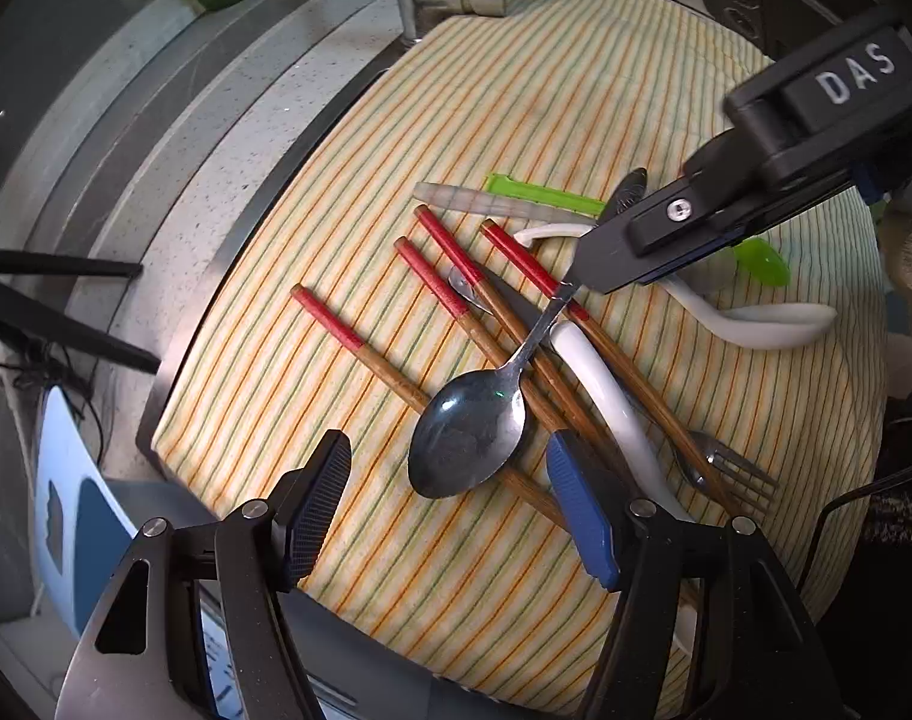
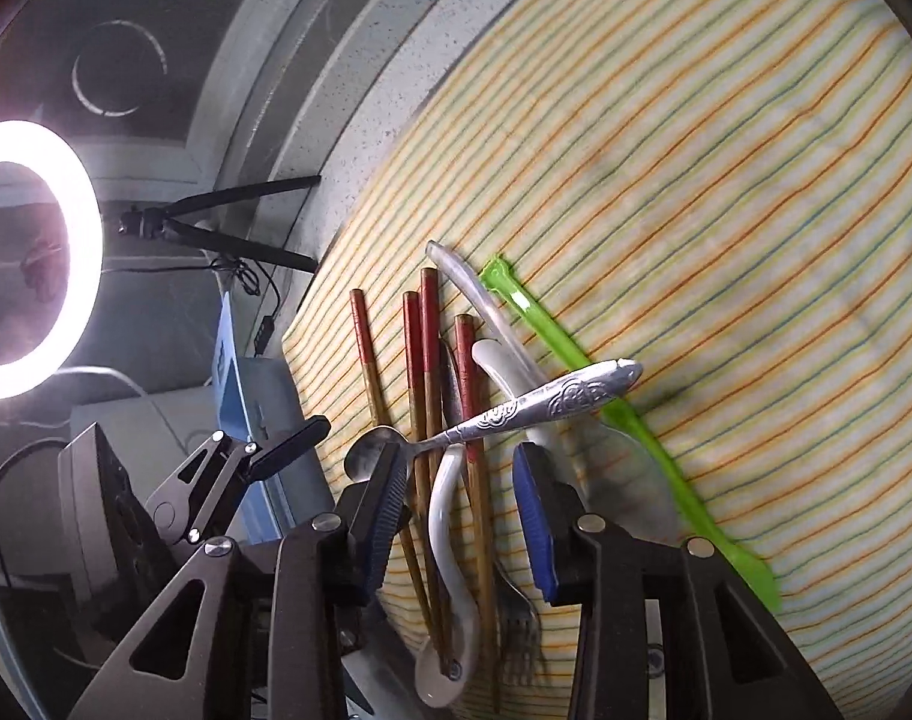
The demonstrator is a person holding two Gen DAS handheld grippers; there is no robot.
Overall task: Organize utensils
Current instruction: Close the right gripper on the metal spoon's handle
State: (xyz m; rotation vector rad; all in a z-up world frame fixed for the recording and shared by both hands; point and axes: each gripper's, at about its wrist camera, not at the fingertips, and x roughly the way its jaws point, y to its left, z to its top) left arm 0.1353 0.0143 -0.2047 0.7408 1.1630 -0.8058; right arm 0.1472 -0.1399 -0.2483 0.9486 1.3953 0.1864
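- Right claw point(image 2: 459, 510) half open, not gripping; metal spoon point(image 1: 468, 432) lies across its gap, ornate handle pointing away to its right.
- Left claw point(image 1: 450, 504) released, wide; spoon bowl sits between its fingers atop chopsticks point(image 1: 360, 342) on striped cloth point(image 1: 576, 90).

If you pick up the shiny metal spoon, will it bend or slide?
The metal spoon probably stays stiff: it looks like solid steel. Its polished handle may slip between the fingers. Lying across the round chopsticks, it could rock or slide if nudged.
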